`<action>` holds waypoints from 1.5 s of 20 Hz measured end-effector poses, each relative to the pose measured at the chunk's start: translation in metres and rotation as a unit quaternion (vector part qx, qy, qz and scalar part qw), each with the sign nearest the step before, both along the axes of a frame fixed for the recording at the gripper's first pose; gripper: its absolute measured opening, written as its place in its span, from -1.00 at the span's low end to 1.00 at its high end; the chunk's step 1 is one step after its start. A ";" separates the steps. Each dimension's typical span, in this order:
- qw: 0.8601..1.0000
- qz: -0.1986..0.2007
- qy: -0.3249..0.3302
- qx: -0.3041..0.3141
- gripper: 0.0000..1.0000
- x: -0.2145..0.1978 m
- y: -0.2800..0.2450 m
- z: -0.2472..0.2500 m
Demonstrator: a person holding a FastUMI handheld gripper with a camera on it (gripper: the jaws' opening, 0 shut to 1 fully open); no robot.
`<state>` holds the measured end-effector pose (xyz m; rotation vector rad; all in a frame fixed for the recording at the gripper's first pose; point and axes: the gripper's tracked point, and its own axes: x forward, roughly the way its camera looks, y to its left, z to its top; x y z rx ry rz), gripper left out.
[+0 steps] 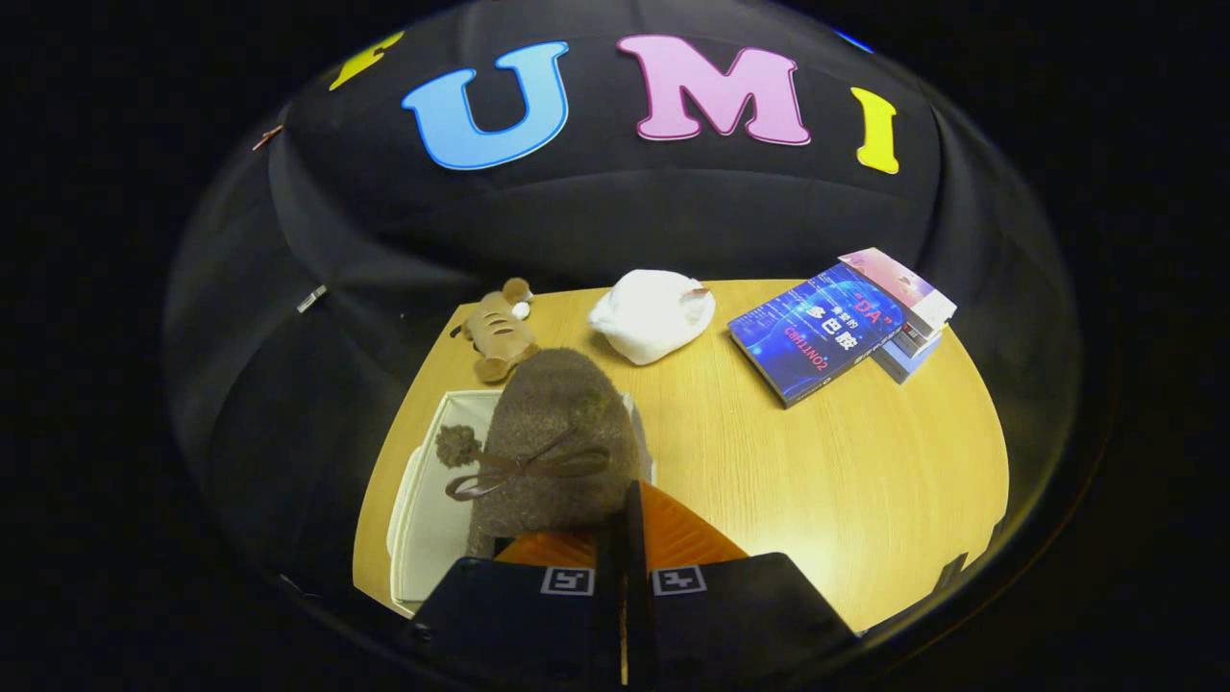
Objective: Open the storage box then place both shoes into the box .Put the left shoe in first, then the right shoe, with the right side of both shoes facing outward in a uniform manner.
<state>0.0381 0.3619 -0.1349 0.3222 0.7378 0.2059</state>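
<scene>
Black cloth wall (615, 221) wraps the back and both sides of the booth, folds visible, a small clip (310, 299) pinned on its left part. Wooden table (846, 461), light grain, rounded far edge, glare patch on the right half.

Far left of the fingers: white storage box (423, 519), open, no lid on it, sitting near the table's left edge. Inside looks pale and bare where visible.

Over the box, just ahead of the fingers: brown fuzzy shoe (557, 432), boot-like, with a dark ribbon bow (528, 466) and a pompom (457, 445) hanging to its left. Shoe hangs above the box's right part, covering that wall. Can't tell if it touches the box floor.

Gripper (627, 524): fingers nearly together, clenched on the shoe's near edge; shoe material seems pinched between them.

Beyond the shoe, to the left: small tan plush toy (500, 332) with dark stripes, lying on the table near the far edge.

Straight beyond the fingers: white fluffy object (653, 315), rounded, resting on the table; could be the second shoe, can't tell.

Far right, beyond: blue book (817, 332) lying flat and angled, overlapping a small stack of books (913, 317) at the table's far right edge. Table between books and gripper is bare wood.
</scene>
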 end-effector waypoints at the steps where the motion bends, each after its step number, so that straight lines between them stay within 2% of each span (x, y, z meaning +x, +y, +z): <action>1: 1.000 0.000 0.003 -0.008 -0.86 0.001 0.007 -0.002; 5: 1.000 -0.012 0.018 -0.003 -0.86 -0.001 0.032 -0.016; 8: 0.999 -0.020 0.024 -0.022 -0.85 0.000 0.032 -0.028; 12: 0.997 -0.016 0.032 -0.064 -0.86 -0.009 0.028 -0.047; 16: 0.998 0.000 0.032 -0.060 -0.81 -0.011 0.040 -0.053; 17: 0.997 0.007 0.036 -0.062 -0.59 -0.015 0.042 -0.054; 19: 0.998 0.017 0.025 -0.062 -0.33 -0.016 0.049 -0.050; 23: 0.997 0.040 0.015 -0.071 0.55 -0.020 0.058 -0.046; 25: 0.996 0.049 0.009 -0.076 0.73 -0.023 0.061 -0.045; 30: 0.996 0.057 -0.002 -0.071 0.78 -0.024 0.061 -0.040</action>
